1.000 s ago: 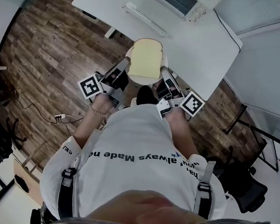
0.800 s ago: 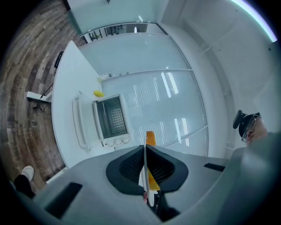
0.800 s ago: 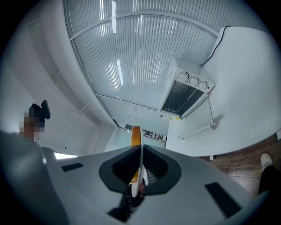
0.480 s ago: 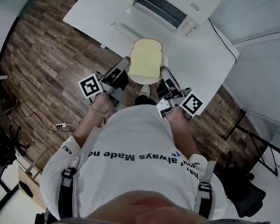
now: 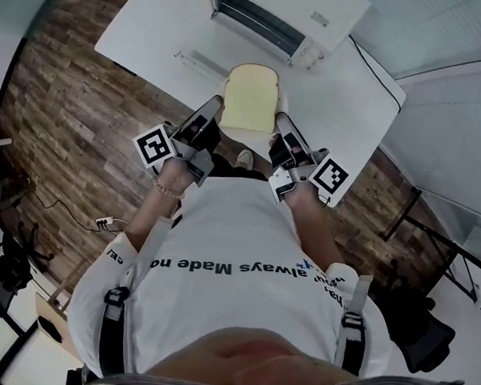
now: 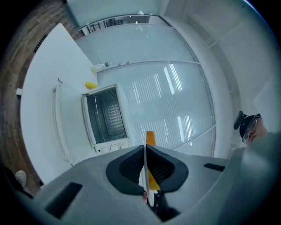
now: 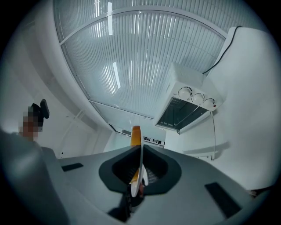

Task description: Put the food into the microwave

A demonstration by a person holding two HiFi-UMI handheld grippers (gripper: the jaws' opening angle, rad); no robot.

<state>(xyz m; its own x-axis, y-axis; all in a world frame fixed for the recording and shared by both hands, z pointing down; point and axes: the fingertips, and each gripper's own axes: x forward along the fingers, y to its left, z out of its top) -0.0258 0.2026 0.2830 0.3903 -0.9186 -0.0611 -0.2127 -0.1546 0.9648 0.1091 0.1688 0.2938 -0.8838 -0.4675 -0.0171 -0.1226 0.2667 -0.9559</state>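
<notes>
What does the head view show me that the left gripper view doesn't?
Only the head view shows the bread slice from above with its whole top face, the left gripper and right gripper together, the person's white shirt, and the wooden floor. Only the left gripper view shows the plate edge-on, pinched between that gripper's jaws, and a straight look into the toaster oven. Both show the open toaster oven on the white table, with the plate held in front of it.
</notes>
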